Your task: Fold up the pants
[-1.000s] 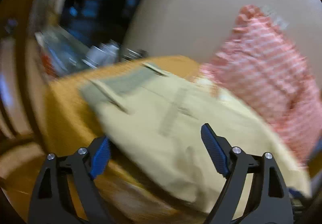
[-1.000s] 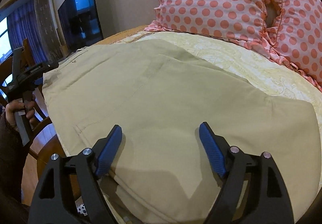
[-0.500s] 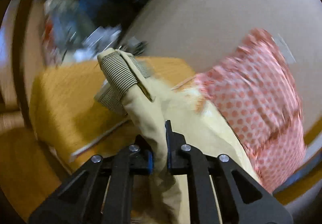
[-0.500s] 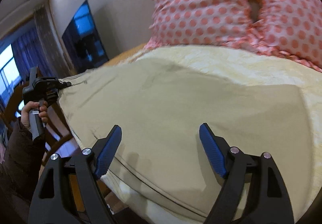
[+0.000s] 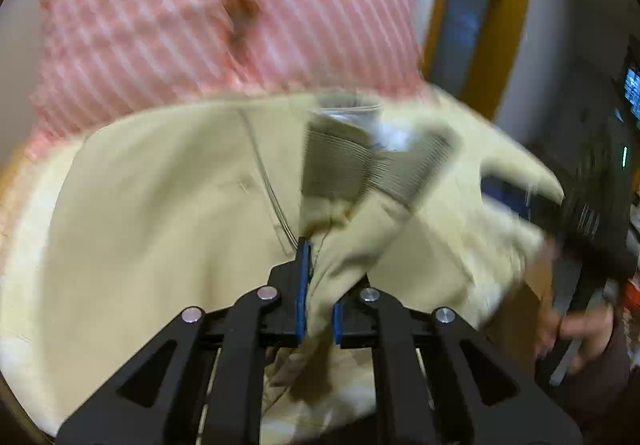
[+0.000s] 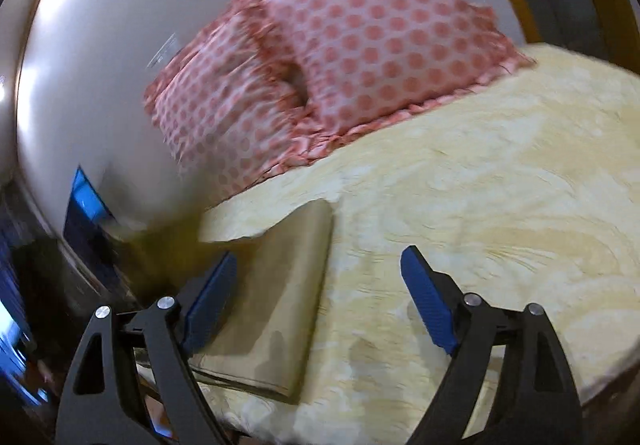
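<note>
Bed: cream patterned cover, carrying the whole job. Two pink dotted pillows stand at its head against the wall, well apart from my working area.

Pants: khaki, lying on the bed cover. In the left wrist view the broad body of the cloth is spread flat, while the waistband, with its striped inner lining turned outward, is lifted clear and carried over the flat part. In the right wrist view a flat end of the pants lies at the bed's near edge, doubled, with a clean straight edge.

My left hand-held gripper: jaws pinched tight on a gathered bunch of the pants just below the waistband. The picture is blurred, so finer detail of the pinch is not readable.

My right hand-held gripper: jaws spread wide, holding nothing, poised above the bed cover just beside the flat end of the pants.

Assessment: one fold appears under way, not finished. The lifted waistband end is not yet laid down. Left to do, in my judgement: set it flat, square the edges, smooth the layers, and likely one further fold.
</note>
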`<state>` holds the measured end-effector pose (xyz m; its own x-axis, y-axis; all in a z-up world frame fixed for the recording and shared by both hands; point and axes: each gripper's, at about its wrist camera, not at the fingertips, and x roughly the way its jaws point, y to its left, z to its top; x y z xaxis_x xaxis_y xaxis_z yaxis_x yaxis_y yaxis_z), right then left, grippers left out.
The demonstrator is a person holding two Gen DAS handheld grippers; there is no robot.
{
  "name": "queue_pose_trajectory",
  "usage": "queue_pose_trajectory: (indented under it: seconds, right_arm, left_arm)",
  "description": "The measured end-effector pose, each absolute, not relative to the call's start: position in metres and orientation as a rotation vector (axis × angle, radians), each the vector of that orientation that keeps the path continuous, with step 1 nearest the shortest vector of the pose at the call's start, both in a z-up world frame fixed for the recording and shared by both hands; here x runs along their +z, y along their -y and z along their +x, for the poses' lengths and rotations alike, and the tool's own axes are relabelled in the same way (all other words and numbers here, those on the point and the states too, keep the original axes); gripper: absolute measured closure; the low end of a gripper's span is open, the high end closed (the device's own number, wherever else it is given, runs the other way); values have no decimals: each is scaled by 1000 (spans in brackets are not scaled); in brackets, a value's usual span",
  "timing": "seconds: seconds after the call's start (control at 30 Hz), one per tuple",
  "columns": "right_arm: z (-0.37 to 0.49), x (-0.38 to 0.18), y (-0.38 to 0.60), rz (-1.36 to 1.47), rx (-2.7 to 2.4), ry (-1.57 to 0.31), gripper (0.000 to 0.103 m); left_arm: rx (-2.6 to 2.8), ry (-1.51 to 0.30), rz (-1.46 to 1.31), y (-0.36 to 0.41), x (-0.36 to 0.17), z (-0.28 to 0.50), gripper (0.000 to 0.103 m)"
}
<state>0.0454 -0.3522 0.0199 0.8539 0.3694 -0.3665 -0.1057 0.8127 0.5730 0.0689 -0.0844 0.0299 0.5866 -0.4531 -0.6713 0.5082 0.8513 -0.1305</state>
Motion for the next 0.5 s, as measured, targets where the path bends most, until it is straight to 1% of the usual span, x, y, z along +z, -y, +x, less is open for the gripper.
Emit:
queue_pose_trajectory:
  seconds: [0.07,0.13,0.23,0.33,0.4,0.43,0.47,0.5]
  right_arm:
    - [47,20,356,586,278,-494,17]
    - [52,23,356,611,318,-500,17]
    - [69,24,353,673,405,-525,17]
    - [101,16,342,719,465,-633,18]
    - [119,7,334,727,471,-719,20]
    - [124,4,330,716,471,-744,25]
    - [127,4,326,684,469,-761,29]
    - [128,4,323,661,466,-768,30]
  left_arm:
    - [-550,-753,99,89,21,65,94]
    - [-540,-714,108,86,29,58,94]
    - [-532,-702,85,87,33,52,94]
    - [-518,-729,160,103,17,49,90]
    - [-542,-726,144,102,19,42,85]
    - [-587,-729,93,89,27,40,72]
    - [-621,-731,42,81,35,42,54]
    - [-647,-714,-20,65,44,39,46]
